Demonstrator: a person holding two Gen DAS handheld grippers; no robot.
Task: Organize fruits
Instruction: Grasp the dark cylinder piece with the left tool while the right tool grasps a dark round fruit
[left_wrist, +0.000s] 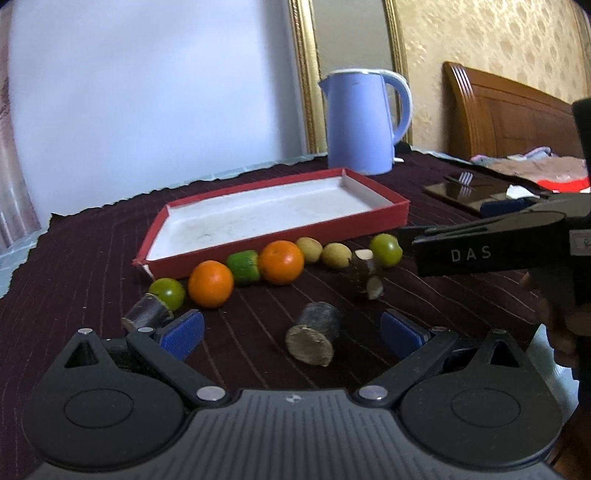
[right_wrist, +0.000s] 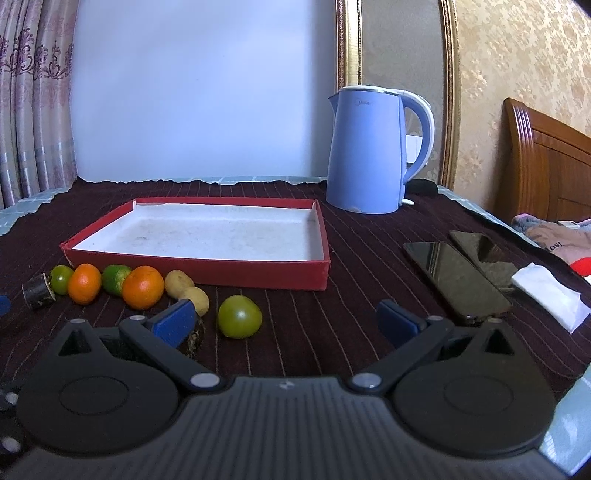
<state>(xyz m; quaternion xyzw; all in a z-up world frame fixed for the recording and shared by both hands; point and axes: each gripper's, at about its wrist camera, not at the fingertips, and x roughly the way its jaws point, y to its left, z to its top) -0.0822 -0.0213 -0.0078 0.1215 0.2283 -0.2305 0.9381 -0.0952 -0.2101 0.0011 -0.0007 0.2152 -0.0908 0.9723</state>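
Observation:
A shallow red tray (left_wrist: 354, 223) (right_wrist: 221, 271) with a white floor lies empty on the dark cloth. In front of it runs a row of fruit: green ones (left_wrist: 168, 292) (left_wrist: 386, 250) (right_wrist: 239, 316), two oranges (left_wrist: 210, 283) (left_wrist: 281, 262) (right_wrist: 143, 287), yellowish ones (left_wrist: 335, 254) (right_wrist: 178, 282) and dark sugarcane pieces (left_wrist: 316, 332) (left_wrist: 365, 271) (right_wrist: 37, 291). My left gripper (left_wrist: 291, 330) is open, with a cane piece between its fingers, untouched. My right gripper (right_wrist: 284, 319) (left_wrist: 406, 240) is open and empty, just behind a green fruit.
A blue kettle (left_wrist: 360, 122) (right_wrist: 369, 151) stands behind the tray's right end. Two phones (right_wrist: 456, 275) and a white tissue (right_wrist: 550, 293) lie at the right. A wooden headboard (left_wrist: 509, 114) and clothes are beyond the table's right edge.

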